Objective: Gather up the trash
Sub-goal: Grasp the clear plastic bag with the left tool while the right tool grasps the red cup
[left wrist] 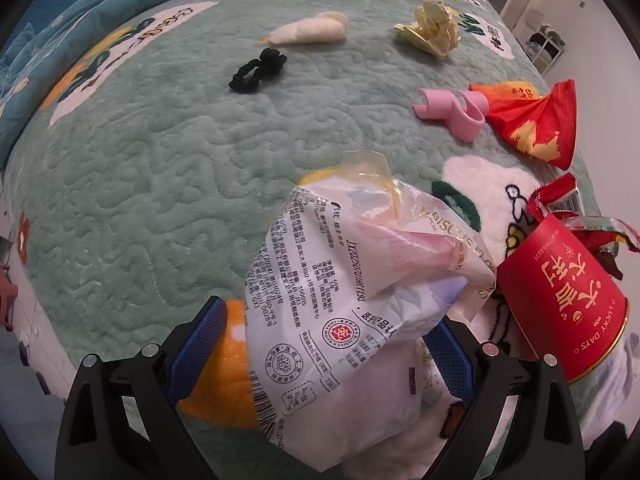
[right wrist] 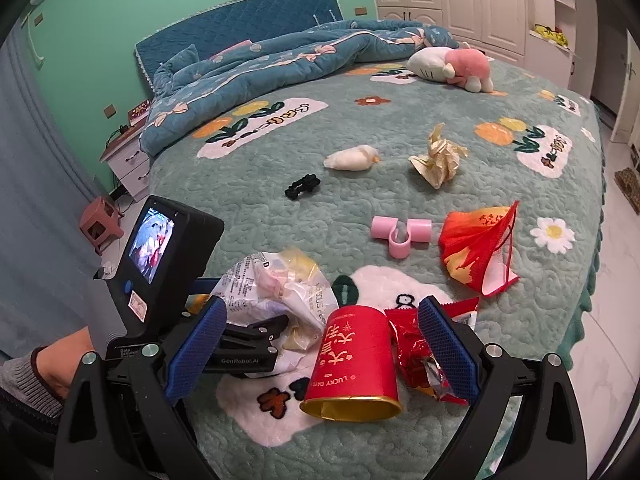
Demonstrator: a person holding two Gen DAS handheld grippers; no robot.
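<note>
both jaws stand wide around the crumpled plastic wrapper (left wrist: 360, 288).

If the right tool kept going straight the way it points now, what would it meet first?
Most likely the red paper cup lying on its side between the open fingers of the right tool, with the red foil wrapper beside it at the right finger; depth is hard to judge.

On the bed: 1 red paper cup (right wrist: 352, 364), 4 wrappers or bags, 1 tissue wad (right wrist: 352, 158), 1 hair tie (right wrist: 302, 186), 1 pink clip (right wrist: 400, 234), 1 plush toy (right wrist: 452, 66).
</note>
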